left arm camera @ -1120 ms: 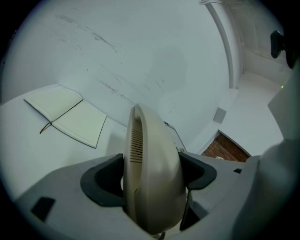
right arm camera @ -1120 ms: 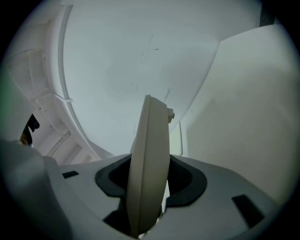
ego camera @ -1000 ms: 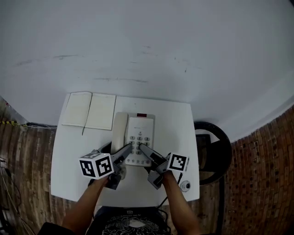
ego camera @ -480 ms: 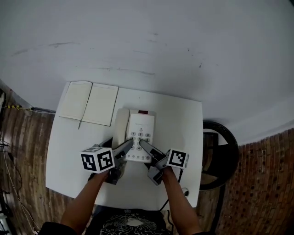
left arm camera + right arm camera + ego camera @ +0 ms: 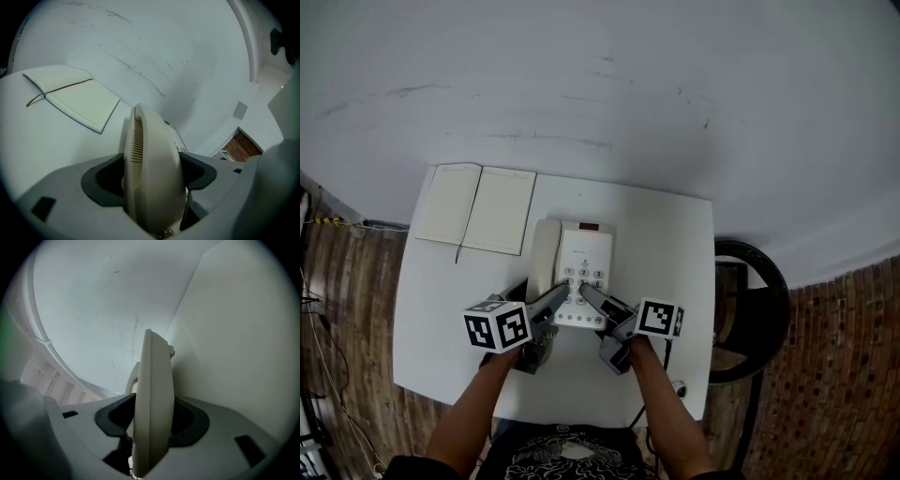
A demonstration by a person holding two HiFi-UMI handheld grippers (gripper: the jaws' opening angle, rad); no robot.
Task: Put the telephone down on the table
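A beige desk telephone [image 5: 583, 272], its handset [image 5: 544, 261] on the left side, lies over the middle of the white table [image 5: 666, 244]. Both grippers hold it from its near edge. My left gripper [image 5: 563, 293] is shut on the handset [image 5: 150, 140], which fills the gap between its dark pads [image 5: 104, 177]. The right gripper [image 5: 584, 291] is shut on the near edge of the telephone's body [image 5: 152, 394], seen edge-on between its pads [image 5: 187, 423]. Whether the telephone rests on the table or hangs just above it does not show.
An open notebook [image 5: 483, 220] lies at the table's far left, also in the left gripper view [image 5: 70, 93]. A black round chair [image 5: 750, 309] stands right of the table. A small round object [image 5: 680, 386] sits at the near right corner. A pale wall lies beyond.
The head view has shifted a little. Both grippers keep the same hold on the telephone, which stays at about the same place over the table.
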